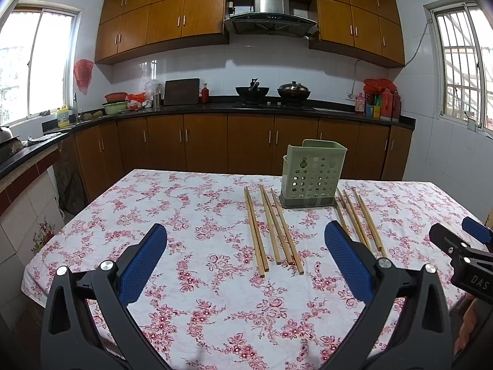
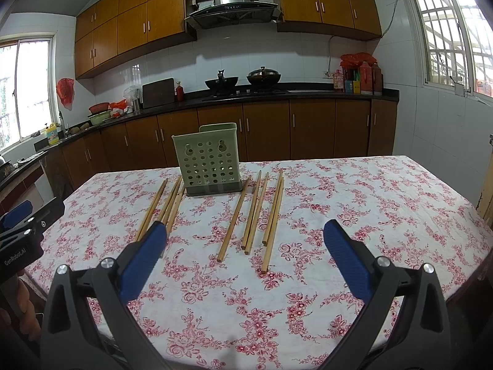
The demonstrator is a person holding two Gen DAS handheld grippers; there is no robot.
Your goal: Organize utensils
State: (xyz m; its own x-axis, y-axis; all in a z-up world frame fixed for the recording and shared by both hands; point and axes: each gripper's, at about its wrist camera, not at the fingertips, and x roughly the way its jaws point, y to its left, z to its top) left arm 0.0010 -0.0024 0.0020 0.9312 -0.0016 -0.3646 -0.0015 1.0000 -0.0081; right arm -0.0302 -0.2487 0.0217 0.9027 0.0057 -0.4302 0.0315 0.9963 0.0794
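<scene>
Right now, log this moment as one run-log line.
left gripper: open, empty | right gripper: open, empty | chopsticks: flat on tablecloth, both sides of holder | green holder: upright, looks empty

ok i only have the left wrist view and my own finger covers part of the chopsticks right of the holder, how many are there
Observer: Five chopsticks lie right of the green holder, all flat on the tablecloth.
Operator: is the right hand-held gripper open, i only see its edge
Observer: Yes, the right hand-held gripper is open, with nothing held between its fingers.
</scene>
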